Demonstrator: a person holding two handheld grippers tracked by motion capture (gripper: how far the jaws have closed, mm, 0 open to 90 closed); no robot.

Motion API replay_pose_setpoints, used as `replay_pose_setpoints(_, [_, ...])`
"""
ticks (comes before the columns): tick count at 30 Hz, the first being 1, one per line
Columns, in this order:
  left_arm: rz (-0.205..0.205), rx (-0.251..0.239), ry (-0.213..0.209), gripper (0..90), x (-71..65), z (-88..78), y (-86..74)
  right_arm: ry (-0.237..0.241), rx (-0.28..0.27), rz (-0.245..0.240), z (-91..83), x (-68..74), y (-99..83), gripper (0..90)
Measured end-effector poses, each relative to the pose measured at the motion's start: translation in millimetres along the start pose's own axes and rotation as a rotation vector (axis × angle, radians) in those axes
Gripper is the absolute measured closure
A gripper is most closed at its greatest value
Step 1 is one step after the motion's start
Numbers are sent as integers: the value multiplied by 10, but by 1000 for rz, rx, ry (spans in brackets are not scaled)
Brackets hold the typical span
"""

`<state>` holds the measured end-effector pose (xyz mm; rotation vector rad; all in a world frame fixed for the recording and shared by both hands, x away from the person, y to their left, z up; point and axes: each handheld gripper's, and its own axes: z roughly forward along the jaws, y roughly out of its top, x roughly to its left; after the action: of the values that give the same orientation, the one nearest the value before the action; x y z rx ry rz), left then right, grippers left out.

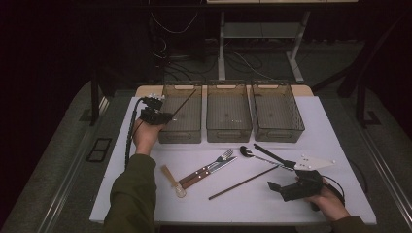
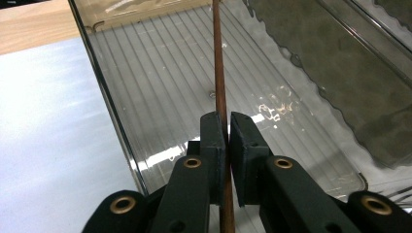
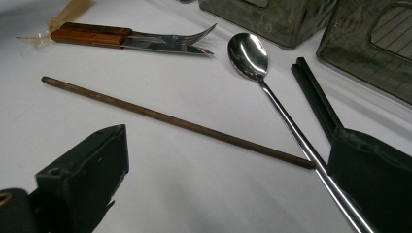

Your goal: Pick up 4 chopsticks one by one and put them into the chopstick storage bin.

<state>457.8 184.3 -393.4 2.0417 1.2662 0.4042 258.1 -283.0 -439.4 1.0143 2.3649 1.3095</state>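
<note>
- Over the left bin (image 1: 180,116), at the far left of the white table (image 1: 145,204), the left gripper (image 1: 163,116) is held in the person's left hand, and a brown chopstick (image 1: 184,103) is clamped between its jaws.
- In the left gripper view, the two black pads (image 2: 213,145) are seen pressed against the chopstick (image 2: 219,73), which runs straight up between them above the ribbed floor of the clear bin (image 2: 160,97).
- In the high view, the held chopstick is tilted, with its far end raised toward the bin's back rim; whether its tip touches the bin cannot be told.
- At the near right of the table, the right gripper (image 1: 286,187) is held low with its jaws spread wide and nothing grasped between them.
- In the right gripper view, a second brown chopstick (image 3: 175,121) is seen lying flat on the table ahead of the parted jaws, its end touching the handle of a metal spoon (image 3: 248,56).
- A pair of black chopsticks (image 3: 316,97) is laid just beside the spoon handle.
- A fork and a knife with wooden handles (image 1: 206,169) are laid together near the table's middle, and a small pale utensil (image 1: 172,180) lies to their left.
- Two further bins, the middle one (image 1: 228,119) and the right one (image 1: 277,116), are set in a row beside the left bin.
</note>
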Motion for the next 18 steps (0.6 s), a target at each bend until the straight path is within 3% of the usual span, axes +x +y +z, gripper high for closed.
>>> replay_pose_setpoints(9, [20,-39,-25,721,-38,-46,19,-1,0,0,-1,0,0,17])
replay_pose_setpoints(12, [32,-56,-51,646,-65,-95,25,-3,0,0,-2,-3,0,17])
replay_pose_setpoints(15, [33,-93,-107,541,-102,-156,6,0,-2,0,-3,-2,1,17])
replay_pose_setpoints(18, [60,-112,-141,501,-165,-209,-28,0,1,1,2,-1,1,17])
